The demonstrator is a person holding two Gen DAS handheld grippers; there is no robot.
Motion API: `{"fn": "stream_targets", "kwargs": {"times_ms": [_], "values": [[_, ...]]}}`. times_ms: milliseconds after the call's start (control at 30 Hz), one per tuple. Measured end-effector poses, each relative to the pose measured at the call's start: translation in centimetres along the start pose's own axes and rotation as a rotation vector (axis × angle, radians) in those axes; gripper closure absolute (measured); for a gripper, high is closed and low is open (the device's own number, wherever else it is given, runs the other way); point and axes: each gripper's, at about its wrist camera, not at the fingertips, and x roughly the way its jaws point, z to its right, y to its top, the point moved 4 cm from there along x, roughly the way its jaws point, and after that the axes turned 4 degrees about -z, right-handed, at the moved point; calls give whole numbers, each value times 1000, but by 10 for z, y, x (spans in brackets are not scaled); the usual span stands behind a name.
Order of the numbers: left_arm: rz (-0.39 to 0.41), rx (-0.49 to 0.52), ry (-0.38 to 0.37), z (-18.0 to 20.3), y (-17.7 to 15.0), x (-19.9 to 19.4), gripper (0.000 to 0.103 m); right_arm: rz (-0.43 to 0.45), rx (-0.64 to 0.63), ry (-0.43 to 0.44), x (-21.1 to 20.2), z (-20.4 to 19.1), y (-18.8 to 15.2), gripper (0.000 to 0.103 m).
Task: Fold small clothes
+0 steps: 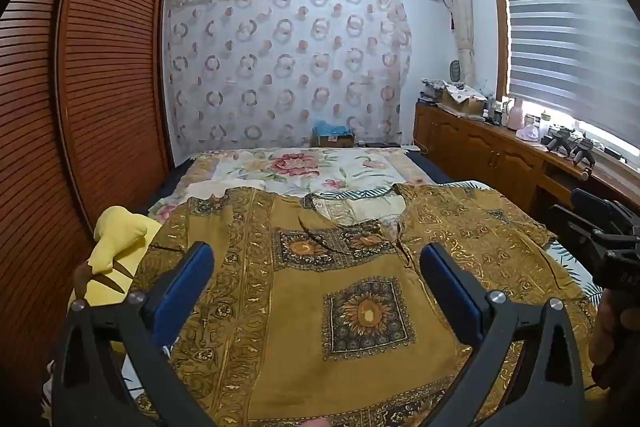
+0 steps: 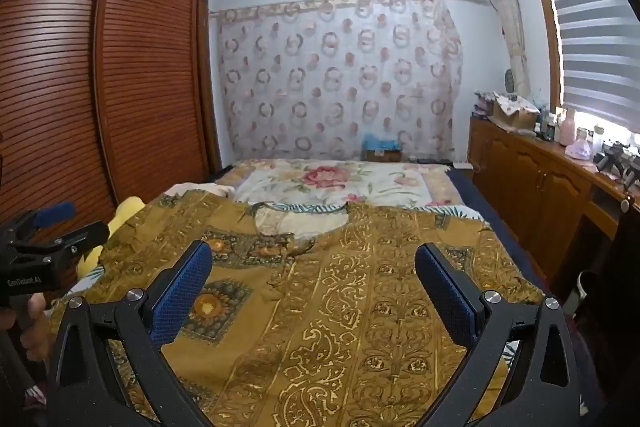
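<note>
Left wrist view shows the left gripper (image 1: 316,267) with its blue padded jaws spread wide, holding nothing. It hovers over a mustard-yellow printed cotton top with dark sunflower squares (image 1: 348,311). The top lies flat and open on the bed, neck hole pointing to the far end. In the right wrist view the right gripper (image 2: 314,267) is spread wide too, with nothing in it, above the right side of the same top.

The fold has not started, I think. To do it well, each gripper should go down to an edge or sleeve, pinch just the cloth of the top and not the sheet under it, then lift and lay it over evenly so no bumps stay.

The top rests on a white flowery bedsheet with big pink blooms (image 1: 296,167). A soft yellow stuffed toy (image 1: 116,247) sits just beside the top's left edge. A tall brown slatted wooden wardrobe (image 1: 100,75) stands on the left. A ring-patterned thin curtain (image 1: 280,67) hangs on the far wall, and a long wooden cabinet (image 1: 480,151) runs under the window.
</note>
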Motion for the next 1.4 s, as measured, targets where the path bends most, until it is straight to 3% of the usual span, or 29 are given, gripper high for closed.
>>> {"fn": "stream_targets", "kwargs": {"times_ms": [1400], "values": [[43, -1, 19, -5, 3, -12, 0, -5, 8, 4, 0, 2, -2, 0]]}}
